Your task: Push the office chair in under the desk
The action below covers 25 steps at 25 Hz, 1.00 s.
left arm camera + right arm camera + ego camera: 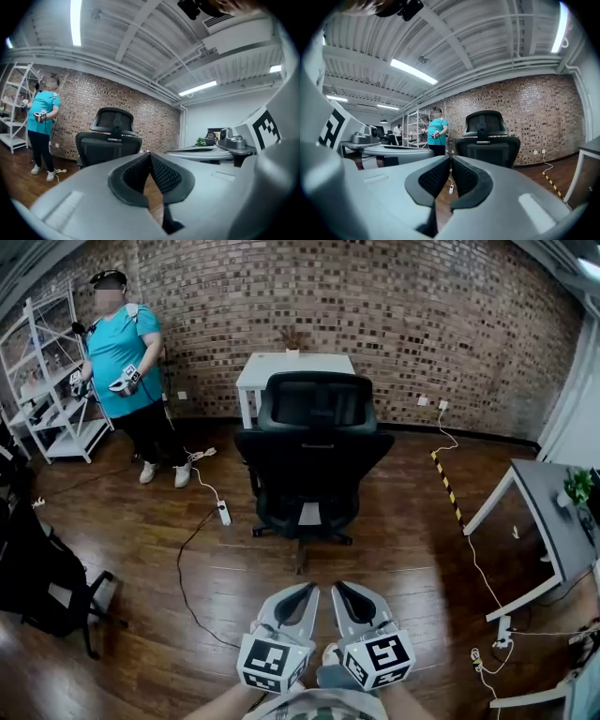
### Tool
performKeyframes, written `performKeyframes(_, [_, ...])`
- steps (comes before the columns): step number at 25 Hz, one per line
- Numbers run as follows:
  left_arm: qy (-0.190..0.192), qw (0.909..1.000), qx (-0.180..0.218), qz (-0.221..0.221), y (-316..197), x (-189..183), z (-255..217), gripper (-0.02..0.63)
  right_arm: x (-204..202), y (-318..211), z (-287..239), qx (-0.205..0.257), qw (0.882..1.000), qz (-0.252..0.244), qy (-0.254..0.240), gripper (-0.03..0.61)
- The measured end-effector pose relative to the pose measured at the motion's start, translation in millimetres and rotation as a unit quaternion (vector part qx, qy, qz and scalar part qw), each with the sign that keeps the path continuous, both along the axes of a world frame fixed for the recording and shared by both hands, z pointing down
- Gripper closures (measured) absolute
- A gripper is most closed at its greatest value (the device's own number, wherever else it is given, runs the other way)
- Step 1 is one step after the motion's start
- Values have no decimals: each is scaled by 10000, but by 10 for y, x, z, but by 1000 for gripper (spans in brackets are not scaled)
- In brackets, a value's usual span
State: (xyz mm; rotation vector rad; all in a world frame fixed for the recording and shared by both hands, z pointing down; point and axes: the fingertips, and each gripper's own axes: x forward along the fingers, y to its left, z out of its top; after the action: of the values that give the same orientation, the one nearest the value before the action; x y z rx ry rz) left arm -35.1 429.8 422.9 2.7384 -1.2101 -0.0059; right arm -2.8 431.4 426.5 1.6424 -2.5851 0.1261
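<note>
Office chair (314, 451), beyond left gripper (307, 591), right gripper (341, 589)

We see a dark brown wooden plank floor (394, 549) carrying a black mesh office chair (314, 460) on its star base, in front of a small white desk (291, 367). A white power strip (224, 513) lies on the boards left of the chair, and a yellow-and-black striped tape (447, 486) runs along them to its right. A white metal shelf (56, 381) stands at far left.

Brick wall (469, 334), dark wood floor (141, 559), white shelving (75, 439)
</note>
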Motion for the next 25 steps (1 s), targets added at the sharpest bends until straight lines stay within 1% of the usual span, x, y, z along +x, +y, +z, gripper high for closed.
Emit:
performKeyframes(3, [-29,10000,-27,18,-91,24,2,601,54,-101,-11,2,10000,35,-3,580])
performKeyframes(7, [-105,9999,25,-14,-245,54,0,601,98,-256,-15,35,10000,-24,40,580])
performKeyframes(10, [-157,9999,-16,-36,-395,79,15,601,143,-408,-29,49,10000,-51,25,580])
performKeyframes(13, [-207,9998,-35,-34,-577,152,9,601,217,-586,-64,100,9999,-77,7,580])
performKeyframes(18, [-278,9995,-22,-121,-933,246,15,601,370,-934,-23,208,9996,-105,167,577])
performKeyframes(23, [-331,9991,-32,-257,-1294,366,43,601,523,-1297,-39,259,9995,-169,70,577])
performKeyframes(25, [-341,9990,-16,-294,-1418,426,33,601,600,-1440,-54,286,9994,-178,24,556])
